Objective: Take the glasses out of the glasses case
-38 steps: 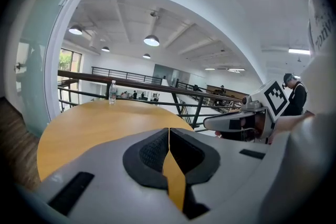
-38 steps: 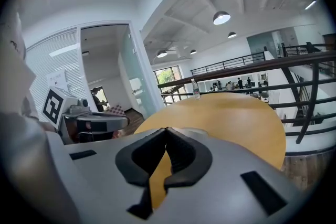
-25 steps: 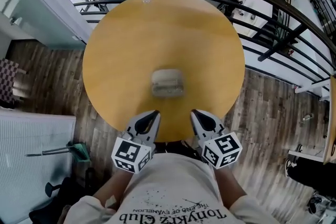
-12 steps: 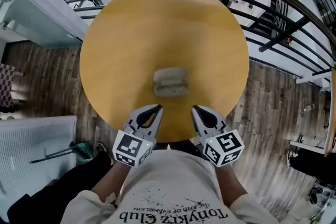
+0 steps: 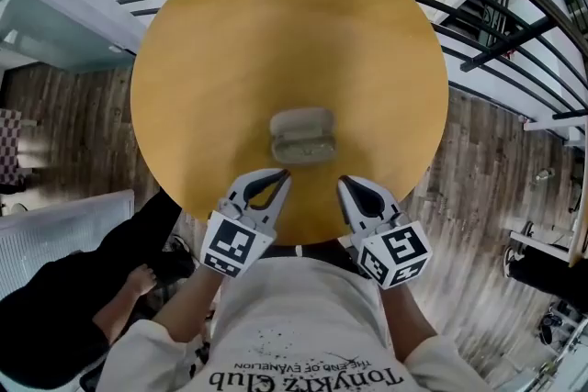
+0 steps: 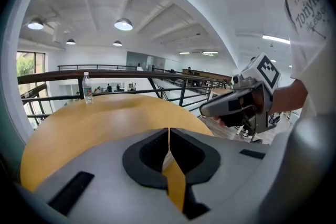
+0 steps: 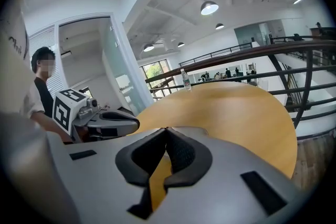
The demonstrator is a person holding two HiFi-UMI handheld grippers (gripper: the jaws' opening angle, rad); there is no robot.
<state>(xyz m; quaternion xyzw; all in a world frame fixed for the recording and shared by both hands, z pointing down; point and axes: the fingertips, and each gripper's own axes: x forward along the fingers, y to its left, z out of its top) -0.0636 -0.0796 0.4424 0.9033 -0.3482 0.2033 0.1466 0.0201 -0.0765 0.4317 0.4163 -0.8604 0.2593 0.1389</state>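
1. Approach stage: the glasses case [image 5: 303, 135] lies in the middle of the surface [image 5: 211, 60], just beyond both tongs and apart from them.
2. The left tongs [image 5: 278, 176] and right tongs [image 5: 344, 183] are pressed together and empty. Next they must spread and reach the case.
3. The case possibly stands open; the glasses can't be made out.

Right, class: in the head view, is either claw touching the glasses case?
No, the left claw and right claw both lie short of the glasses case, with bare table showing between.
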